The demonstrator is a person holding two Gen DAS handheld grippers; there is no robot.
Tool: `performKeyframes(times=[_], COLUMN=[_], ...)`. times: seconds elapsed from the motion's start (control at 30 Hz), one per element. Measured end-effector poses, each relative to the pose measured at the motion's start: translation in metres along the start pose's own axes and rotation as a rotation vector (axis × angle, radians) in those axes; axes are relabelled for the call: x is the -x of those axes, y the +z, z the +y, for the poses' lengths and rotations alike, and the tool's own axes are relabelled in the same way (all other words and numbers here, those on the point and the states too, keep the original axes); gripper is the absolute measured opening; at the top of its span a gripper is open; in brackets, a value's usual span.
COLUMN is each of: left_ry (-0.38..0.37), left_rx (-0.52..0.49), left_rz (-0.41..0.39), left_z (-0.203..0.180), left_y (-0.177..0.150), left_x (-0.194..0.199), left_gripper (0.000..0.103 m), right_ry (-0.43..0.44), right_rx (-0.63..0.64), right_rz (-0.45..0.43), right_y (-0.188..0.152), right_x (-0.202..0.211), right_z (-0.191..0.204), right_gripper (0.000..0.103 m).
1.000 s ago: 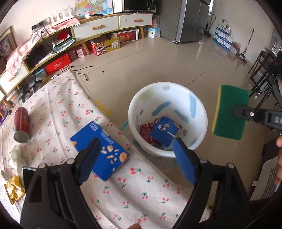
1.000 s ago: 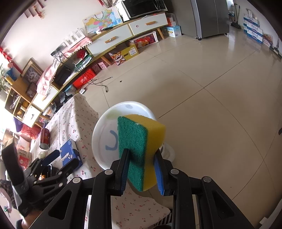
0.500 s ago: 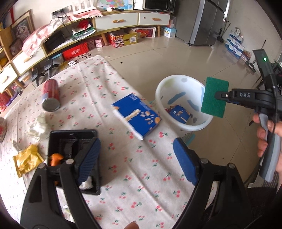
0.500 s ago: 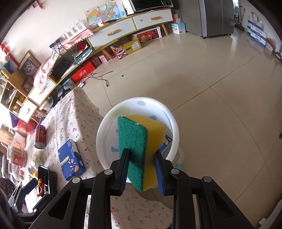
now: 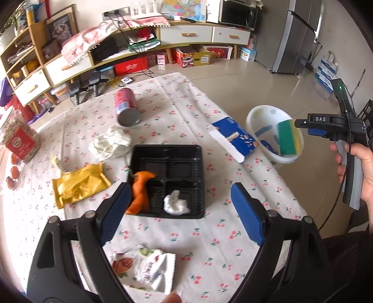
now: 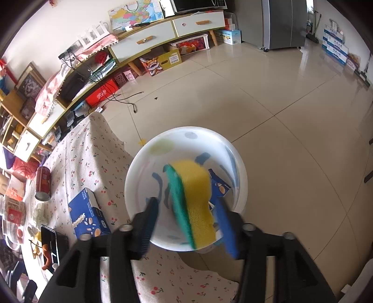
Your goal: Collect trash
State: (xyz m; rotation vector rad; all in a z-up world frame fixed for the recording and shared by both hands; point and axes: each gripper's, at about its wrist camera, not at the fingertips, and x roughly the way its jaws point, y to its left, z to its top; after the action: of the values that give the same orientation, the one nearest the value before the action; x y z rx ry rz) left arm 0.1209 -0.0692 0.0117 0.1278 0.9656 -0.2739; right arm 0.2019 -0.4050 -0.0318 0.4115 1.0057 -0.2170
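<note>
Cherry-print tablecloth (image 5: 181,111) is spread over the table. Low cabinet (image 5: 186,35) with white drawers is set along the far wall; microwave (image 5: 235,14) on it, steel fridge (image 5: 293,37) beside. Floor (image 6: 268,93) is tiled.

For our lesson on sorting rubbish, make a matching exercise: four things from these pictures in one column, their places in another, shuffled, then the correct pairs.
Things:
1. sponge
2. orange peel
3. red can
4. yellow wrapper

Places:
A. lying on its side on the tablecloth
B. in the black tray
C. over the white bin
D. flat on the cloth, left of the tray

Pairs: 1-C, 2-B, 3-A, 4-D
</note>
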Motion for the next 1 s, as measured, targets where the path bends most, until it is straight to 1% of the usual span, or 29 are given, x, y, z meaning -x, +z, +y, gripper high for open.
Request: performKeyframes(times=[0.13,0.37,0.57,0.8,0.87,0.93,1.0], left_ry=[0.018,0.041,0.068,0.112,0.121,0.123,0.114], left_rx=[0.023,0.035,0.051,0.115,0.134,0.158,0.184], left_rz=[-0.004,-0.006,0.032,0.072,0.074,0.079,0.104], left_z=[0.019,0.042,0.068,0.109,0.12,0.13,0.14], left_y=[-0.005,-0.014,-0.02,-0.028,-0.032,-0.037,-0.042], left_x=[0.007,0.017,0.017,0.012,0.009,0.005,-0.002], left_gripper=[0.088,0.089,0.09,0.091,0.094,0.096,0.096], right_ry=[-0.007,0.008,0.038,0.061,0.064,0.066,0.069], right_rx=[0.043,0.116,0.181,0.259,0.279,0.298,0.309], right_rz=[-0.013,-0.021,-0.013,0.0,0.003,0.007,0.016], right_y=[-0.002,-0.012,-0.023,-0.038,-0.043,-0.047,-0.051], right_x=[0.006,0.018,0.02,0.022,0.023,0.023,0.021], right_z=[0.014,0.049,0.081,0.12,0.127,0.136,0.142], right_gripper=[0.066,0.071,0.074,0.079,0.08,0.081,0.082])
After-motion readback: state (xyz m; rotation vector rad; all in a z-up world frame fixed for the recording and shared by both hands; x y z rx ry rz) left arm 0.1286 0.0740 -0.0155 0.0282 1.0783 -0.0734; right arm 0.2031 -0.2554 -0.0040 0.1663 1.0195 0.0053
